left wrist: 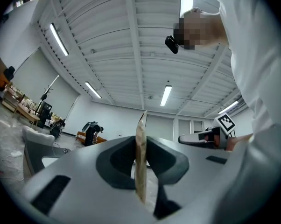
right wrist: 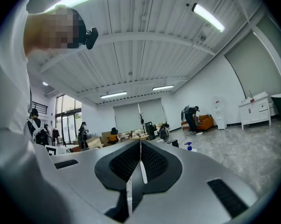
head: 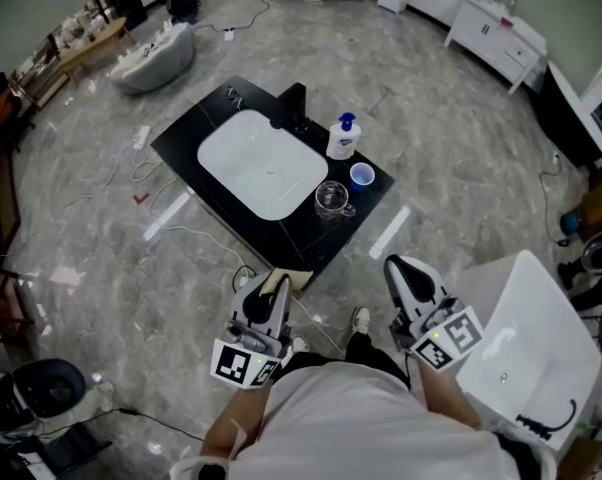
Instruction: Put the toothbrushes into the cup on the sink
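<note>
Left gripper (head: 265, 296) clamps a tan toothbrush (left wrist: 140, 164) upright for transport to the cup (head: 331, 199), frame centre; right gripper (right wrist: 140, 149) jaws are closed together, nothing identifiable held.

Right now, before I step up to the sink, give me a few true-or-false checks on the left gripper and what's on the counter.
1. The left gripper is shut on a thin tan handle. True.
2. The glass cup stands inside the white basin. False: it stands on the black counter, beside the basin.
3. The pump bottle has a blue top. True.
4. The small blue cup lies tipped over on the floor. False: it stands upright on the counter, near the pump bottle.
</note>
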Available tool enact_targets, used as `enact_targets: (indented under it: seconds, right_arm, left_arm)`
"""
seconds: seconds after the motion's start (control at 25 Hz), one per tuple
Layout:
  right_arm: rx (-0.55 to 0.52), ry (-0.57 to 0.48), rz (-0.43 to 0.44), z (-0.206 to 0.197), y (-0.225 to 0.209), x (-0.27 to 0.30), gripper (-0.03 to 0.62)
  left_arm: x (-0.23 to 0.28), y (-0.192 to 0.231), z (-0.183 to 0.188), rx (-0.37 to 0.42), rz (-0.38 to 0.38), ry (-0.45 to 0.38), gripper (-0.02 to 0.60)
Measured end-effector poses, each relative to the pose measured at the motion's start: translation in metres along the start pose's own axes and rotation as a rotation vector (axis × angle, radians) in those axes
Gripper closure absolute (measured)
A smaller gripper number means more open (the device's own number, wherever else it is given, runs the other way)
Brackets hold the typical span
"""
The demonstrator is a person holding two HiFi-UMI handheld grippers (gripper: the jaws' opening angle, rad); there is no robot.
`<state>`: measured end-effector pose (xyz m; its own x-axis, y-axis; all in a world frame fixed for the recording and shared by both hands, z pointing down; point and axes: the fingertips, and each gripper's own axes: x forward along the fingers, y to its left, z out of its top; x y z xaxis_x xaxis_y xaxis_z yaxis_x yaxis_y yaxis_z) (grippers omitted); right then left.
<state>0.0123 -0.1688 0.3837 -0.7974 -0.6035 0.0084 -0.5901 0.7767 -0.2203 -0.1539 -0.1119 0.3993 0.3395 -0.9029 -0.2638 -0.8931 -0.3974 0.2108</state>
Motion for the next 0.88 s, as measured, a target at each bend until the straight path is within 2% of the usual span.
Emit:
enact_targets:
  seconds: [0.2, 0.44, 0.64, 0.88]
  right_arm:
    - [0.011, -0.018, -0.016, 0.003, -0.028, -0.009, 0.557]
    - [0.002, -0.037, -0.039, 0.010, -0.048, -0.008, 0.557]
    - [-0.011, -0.034, -0.076, 0.009, -0.067, -0.014, 0.557]
    - [-0.028, -0.029, -0.133, 0.009, -0.090, -0.020, 0.557]
  left_arm:
    - [0.022, 0.002, 0.002, 0.013, 0.027, -0.013, 0.526]
    - [0.055, 0.040, 0.007, -0.013, 0.095, -0.062, 0.526]
    - [0.087, 0.056, -0.006, 0.010, 0.099, -0.048, 0.526]
    - [0.121, 0.084, -0.036, -0.039, 0.116, -0.024, 0.526]
